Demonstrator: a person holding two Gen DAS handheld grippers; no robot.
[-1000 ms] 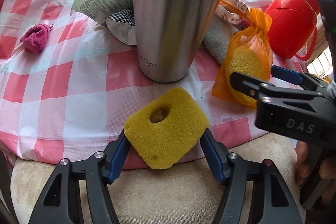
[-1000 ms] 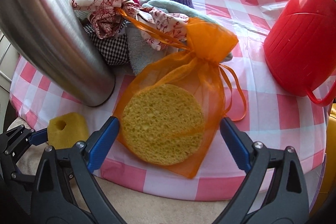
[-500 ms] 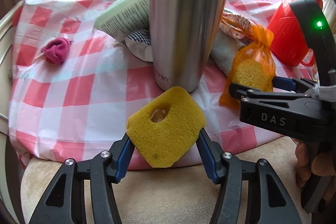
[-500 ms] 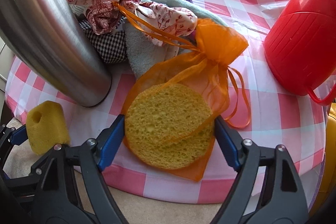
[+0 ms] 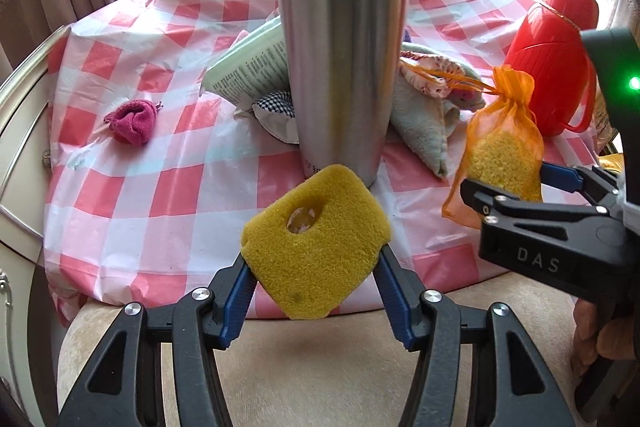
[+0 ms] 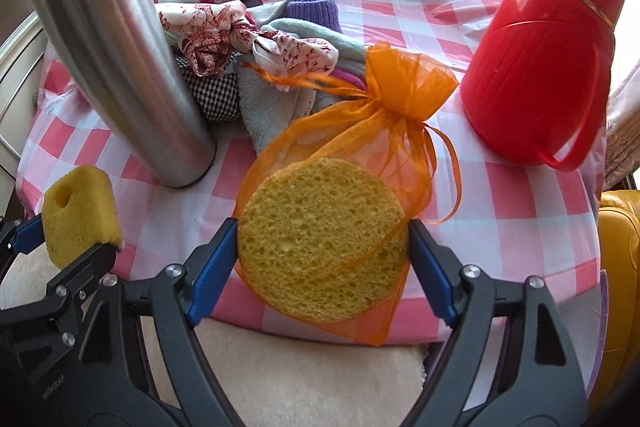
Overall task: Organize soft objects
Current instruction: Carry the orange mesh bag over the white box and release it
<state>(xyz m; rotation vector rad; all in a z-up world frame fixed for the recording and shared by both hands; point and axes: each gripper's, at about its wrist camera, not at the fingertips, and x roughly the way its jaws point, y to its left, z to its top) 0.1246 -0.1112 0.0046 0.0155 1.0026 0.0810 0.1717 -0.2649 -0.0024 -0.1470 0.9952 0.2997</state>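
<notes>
My left gripper is shut on a yellow block sponge with a hole, lifted above the table's near edge; the same sponge shows at the left of the right wrist view. My right gripper is shut on a round yellow sponge inside an orange mesh bag, lifted off the checked tablecloth. In the left wrist view the bag hangs at the right. A heap of cloths lies behind the bag. A small pink cloth sits alone at the left.
A tall steel flask stands just behind the block sponge. A red plastic jug stands at the right. A pale green packet leans behind the flask. A beige cushion lies below the table edge. A hand holds the right gripper.
Both grippers have risen and pulled back from the table. The right jaws closed onto the bagged round sponge and lifted it. The left one squeezed the block sponge slightly tighter.
</notes>
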